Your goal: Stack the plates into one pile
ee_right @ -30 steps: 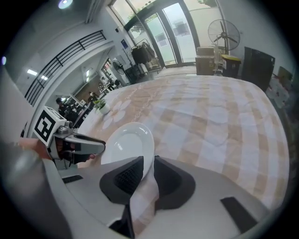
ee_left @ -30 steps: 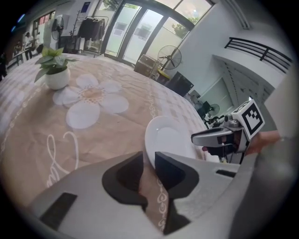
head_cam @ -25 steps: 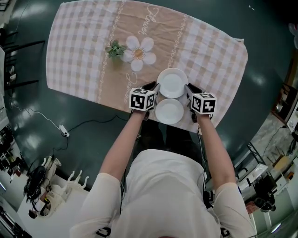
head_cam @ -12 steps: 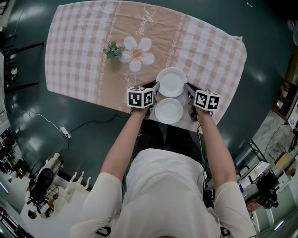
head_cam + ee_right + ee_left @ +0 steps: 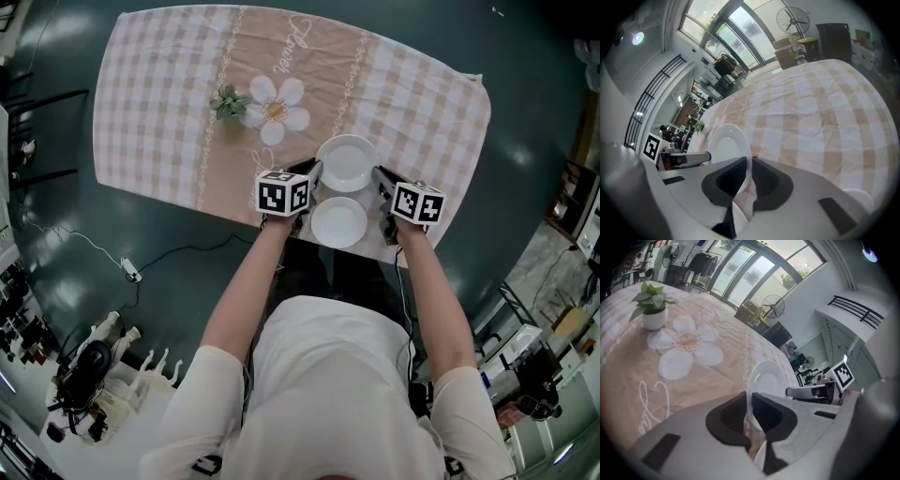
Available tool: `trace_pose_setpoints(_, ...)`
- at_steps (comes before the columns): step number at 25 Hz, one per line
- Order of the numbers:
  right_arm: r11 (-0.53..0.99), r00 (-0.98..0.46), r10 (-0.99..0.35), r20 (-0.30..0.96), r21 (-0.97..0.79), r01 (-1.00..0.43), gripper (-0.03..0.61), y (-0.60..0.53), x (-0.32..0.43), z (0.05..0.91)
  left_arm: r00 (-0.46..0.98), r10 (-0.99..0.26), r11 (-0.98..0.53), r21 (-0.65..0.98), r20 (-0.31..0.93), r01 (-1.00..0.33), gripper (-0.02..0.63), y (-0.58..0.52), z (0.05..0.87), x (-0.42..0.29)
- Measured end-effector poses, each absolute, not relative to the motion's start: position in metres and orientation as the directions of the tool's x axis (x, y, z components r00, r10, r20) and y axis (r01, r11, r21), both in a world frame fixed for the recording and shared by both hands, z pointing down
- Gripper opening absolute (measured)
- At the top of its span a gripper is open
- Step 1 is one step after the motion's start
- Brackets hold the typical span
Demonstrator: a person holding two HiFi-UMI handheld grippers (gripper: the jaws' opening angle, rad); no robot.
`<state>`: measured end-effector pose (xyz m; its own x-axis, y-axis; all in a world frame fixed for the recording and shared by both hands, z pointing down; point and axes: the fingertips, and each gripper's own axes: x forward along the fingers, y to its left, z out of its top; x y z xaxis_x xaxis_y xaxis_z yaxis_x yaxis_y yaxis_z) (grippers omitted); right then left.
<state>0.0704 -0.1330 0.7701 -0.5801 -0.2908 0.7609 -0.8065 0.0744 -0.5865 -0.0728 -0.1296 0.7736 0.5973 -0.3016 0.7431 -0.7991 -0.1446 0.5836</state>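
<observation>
Two white plates lie on the tablecloth by its near edge: a far plate [image 5: 347, 162] and a near plate [image 5: 339, 222]. My left gripper [image 5: 312, 175] is at the far plate's left rim and my right gripper [image 5: 378, 178] at its right rim. In the left gripper view the far plate's [image 5: 764, 380] rim runs between the jaws of the left gripper [image 5: 749, 397], which have just been closing and now pinch it. The right gripper view shows the far plate [image 5: 726, 143] with its rim clamped in the right gripper [image 5: 749, 161]. The near plate [image 5: 740, 220] shows below the jaws.
A small potted plant [image 5: 231, 99] and a white flower-shaped mat [image 5: 277, 107] sit farther back on the checked tablecloth [image 5: 169, 94]. The table's near edge runs just under the near plate. Dark floor surrounds the table, with a cable at the left.
The left marker cube has risen slightly and the right cube has rolled a little. Both plates keep nearly the same places in the head view.
</observation>
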Motion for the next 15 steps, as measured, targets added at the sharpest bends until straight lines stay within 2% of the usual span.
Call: trace_pose_setpoints(15, 0.12, -0.578, -0.235, 0.782, -0.567, -0.815, 0.058, -0.102, 0.071, 0.751, 0.604, -0.254, -0.173, 0.579, 0.755, -0.796, 0.041, -0.094, 0.758, -0.069)
